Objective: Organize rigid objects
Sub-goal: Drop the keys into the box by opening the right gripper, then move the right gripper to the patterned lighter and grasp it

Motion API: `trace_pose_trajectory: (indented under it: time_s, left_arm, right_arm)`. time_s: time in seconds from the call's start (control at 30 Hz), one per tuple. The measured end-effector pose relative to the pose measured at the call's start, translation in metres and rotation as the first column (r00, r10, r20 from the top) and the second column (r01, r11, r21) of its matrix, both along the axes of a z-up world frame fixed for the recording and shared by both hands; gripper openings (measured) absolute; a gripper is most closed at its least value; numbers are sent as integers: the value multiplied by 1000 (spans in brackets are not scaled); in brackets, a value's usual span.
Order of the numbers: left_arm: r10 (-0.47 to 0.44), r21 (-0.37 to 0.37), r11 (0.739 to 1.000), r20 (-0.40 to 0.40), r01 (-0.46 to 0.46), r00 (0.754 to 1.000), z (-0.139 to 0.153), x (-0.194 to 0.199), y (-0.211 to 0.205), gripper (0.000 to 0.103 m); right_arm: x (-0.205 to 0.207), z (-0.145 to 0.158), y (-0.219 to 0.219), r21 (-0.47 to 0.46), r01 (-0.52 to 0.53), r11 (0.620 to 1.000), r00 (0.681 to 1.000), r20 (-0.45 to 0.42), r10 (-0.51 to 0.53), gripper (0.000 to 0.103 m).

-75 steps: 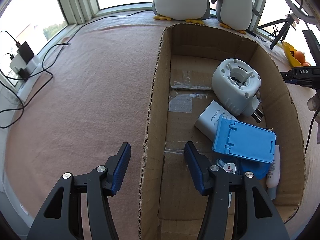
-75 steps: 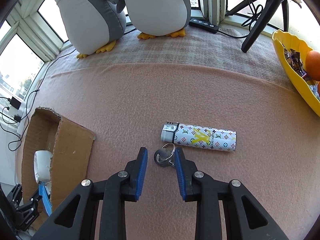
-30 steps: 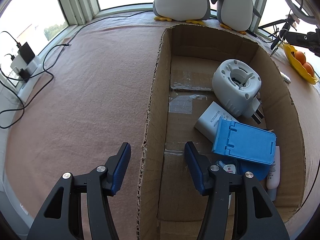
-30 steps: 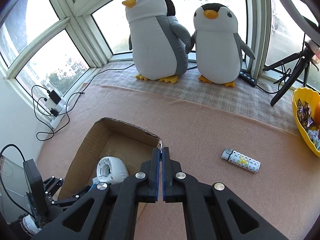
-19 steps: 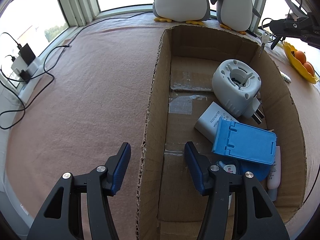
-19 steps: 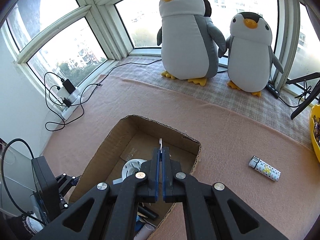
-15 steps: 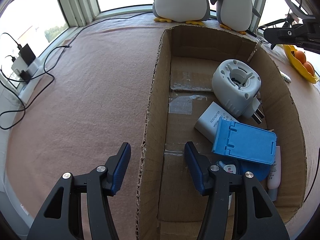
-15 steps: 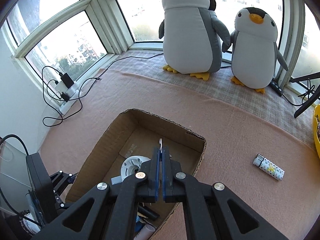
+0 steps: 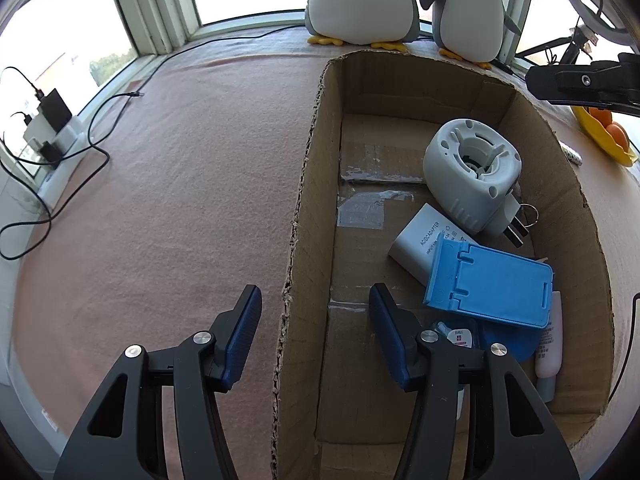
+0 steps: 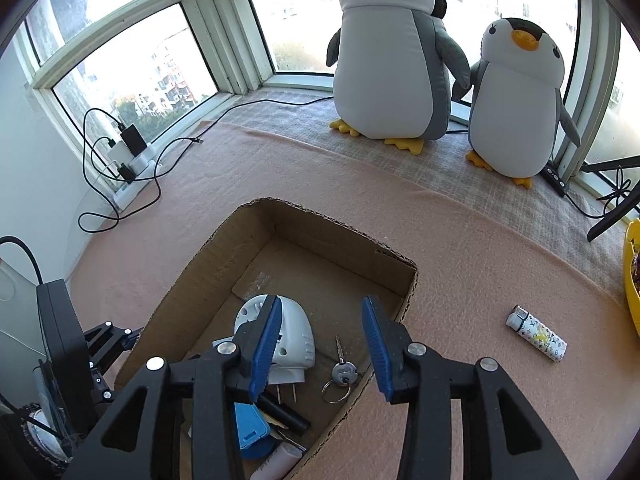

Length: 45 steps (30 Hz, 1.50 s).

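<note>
My right claw [image 10: 322,304] was shut tight on the key [image 10: 340,368] a moment ago, up above the box [image 10: 256,220]. Its jaws have just been opening, and now nothing is between them. The key has dropped. It lies flat on the box floor, close to the box's right wall, with its ring near the metal pins of the white plug thing [image 10: 292,336]. From the left view I can see only the ring peeking out beside those pins.

My left claw [image 9: 314,292] has not changed. Its jaws stand apart, one on each side of the box's left wall, and the blue pads do not touch the cardboard.

The other things in the box are where they were: a grey adapter [image 9: 420,236] and a blue stand [image 9: 488,284] lying on top of it, near the right wall.

The patterned lighter [image 10: 536,334] is outside the box on the pink blanket [image 10: 480,260], off to the box's right side.

The blanket covers a wide ledge by big windows. Two stuffed penguins, a big one [image 10: 392,60] and a small one [image 10: 516,100], stand at the far edge by the glass. A power strip [image 10: 132,152] with black wires sits by the left window. A yellow bowl [image 10: 632,280] is at the right edge.
</note>
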<state>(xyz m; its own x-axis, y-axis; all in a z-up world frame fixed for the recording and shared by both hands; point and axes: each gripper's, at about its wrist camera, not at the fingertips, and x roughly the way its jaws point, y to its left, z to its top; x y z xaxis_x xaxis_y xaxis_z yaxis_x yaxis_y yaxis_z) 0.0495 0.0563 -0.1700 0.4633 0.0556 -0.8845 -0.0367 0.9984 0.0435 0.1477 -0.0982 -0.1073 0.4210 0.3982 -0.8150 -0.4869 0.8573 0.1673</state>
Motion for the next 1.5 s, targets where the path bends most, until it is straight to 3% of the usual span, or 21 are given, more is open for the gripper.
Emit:
trace_pose_trajectory:
  time_s: [0.2,0.73,1.2,1.5]
  left_arm:
    - [-1,4,1000,1,1,1000,0,0,0,56]
    - [-3,8,1000,0,3,1000,1,0,-1,56]
    - [-1,12,1000,-5,1,1000,-1,0,0,56]
    - [3,21,1000,-14,-2,1000,-1,1,-2,56]
  right_arm:
    - [-1,2,-20,-3,25,1000,1000,14,-25,44]
    - [15,-4,-98,-77,113,991,993,28,-111,44]
    - [45,-53,-136,-267,83,960,996,-1,-86,44]
    - [64,-73,-138,-326,45,944,998,-20,-54,44]
